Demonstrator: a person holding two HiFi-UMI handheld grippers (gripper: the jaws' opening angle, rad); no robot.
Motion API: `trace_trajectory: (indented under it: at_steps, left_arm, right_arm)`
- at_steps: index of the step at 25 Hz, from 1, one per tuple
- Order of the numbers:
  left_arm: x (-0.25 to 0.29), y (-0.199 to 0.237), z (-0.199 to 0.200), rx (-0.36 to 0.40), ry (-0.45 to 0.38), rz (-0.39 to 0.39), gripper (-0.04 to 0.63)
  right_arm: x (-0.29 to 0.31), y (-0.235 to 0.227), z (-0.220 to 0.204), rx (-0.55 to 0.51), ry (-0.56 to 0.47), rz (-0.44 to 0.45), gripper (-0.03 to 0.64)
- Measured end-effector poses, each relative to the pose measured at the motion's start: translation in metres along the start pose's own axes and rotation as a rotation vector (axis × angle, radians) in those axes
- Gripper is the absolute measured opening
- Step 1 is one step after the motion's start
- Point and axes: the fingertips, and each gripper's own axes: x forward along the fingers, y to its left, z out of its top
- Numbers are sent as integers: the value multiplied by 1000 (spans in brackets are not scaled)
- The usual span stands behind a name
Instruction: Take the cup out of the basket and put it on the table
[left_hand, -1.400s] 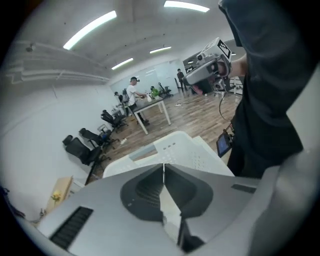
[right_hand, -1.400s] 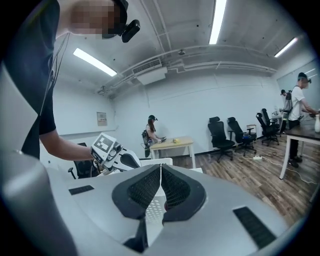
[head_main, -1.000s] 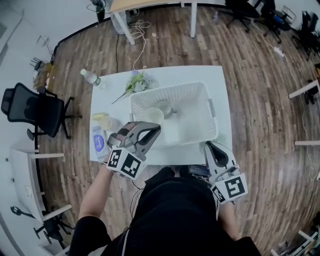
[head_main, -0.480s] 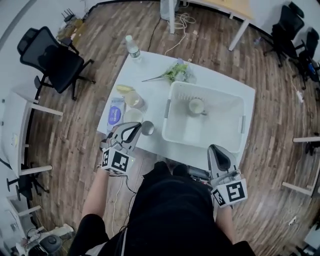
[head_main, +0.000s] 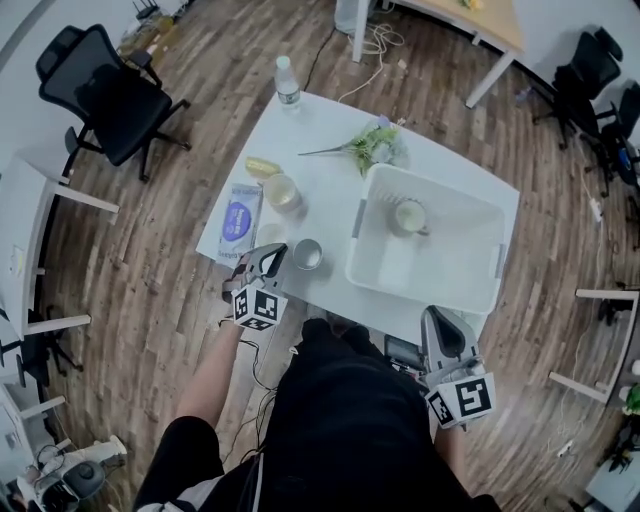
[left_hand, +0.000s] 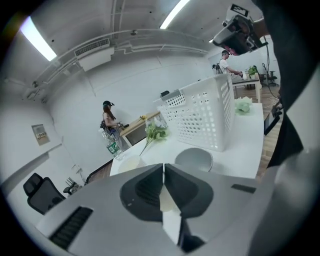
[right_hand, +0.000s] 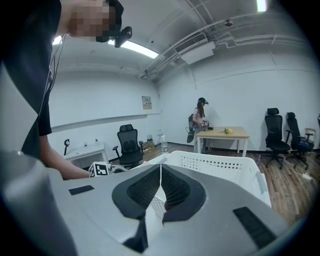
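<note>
Your left gripper (head_main: 272, 256) and right gripper (head_main: 438, 316) are both pressed together on nothing, a grey cup (head_main: 307, 254) stands on the table (head_main: 320, 160) just beside the left one, but a pale cup (head_main: 410, 215) sits in the basket (head_main: 440, 186), so I judge work remains.

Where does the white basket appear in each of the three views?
Head view: the white basket lies right of centre.
Left gripper view: the basket stands at upper right, side wall facing the camera.
Right gripper view: the basket fills centre and lower right.
Shared landmark: the water bottle.
</note>
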Motion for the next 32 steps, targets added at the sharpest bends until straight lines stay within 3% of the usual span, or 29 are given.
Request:
trace_trajectory:
  at_steps: [6, 9, 15, 20, 27, 32]
  left_arm:
    - [16, -6, -30, -69, 23, 32, 18]
    - [11, -4, -36, -141, 17, 42, 18]
    - [10, -6, -39, -158, -3, 47, 21]
    - [10, -15, -39, -166, 0, 22, 131]
    - [-20, -8, -11, -200, -57, 49, 140]
    - [-47, -5, 61, -216, -204, 41, 125]
  right_arm:
    - [5, 4, -1, 14, 7, -23, 25]
    - [3, 4, -1, 22, 6, -38, 26]
    - [5, 1, -3, 27, 8, -48, 25]
    - [2, -1, -6, 39, 0, -47, 25]
    - [-3, -5, -5, 57, -36, -57, 25]
    - [-7, -13, -7, 71, -67, -74, 25]
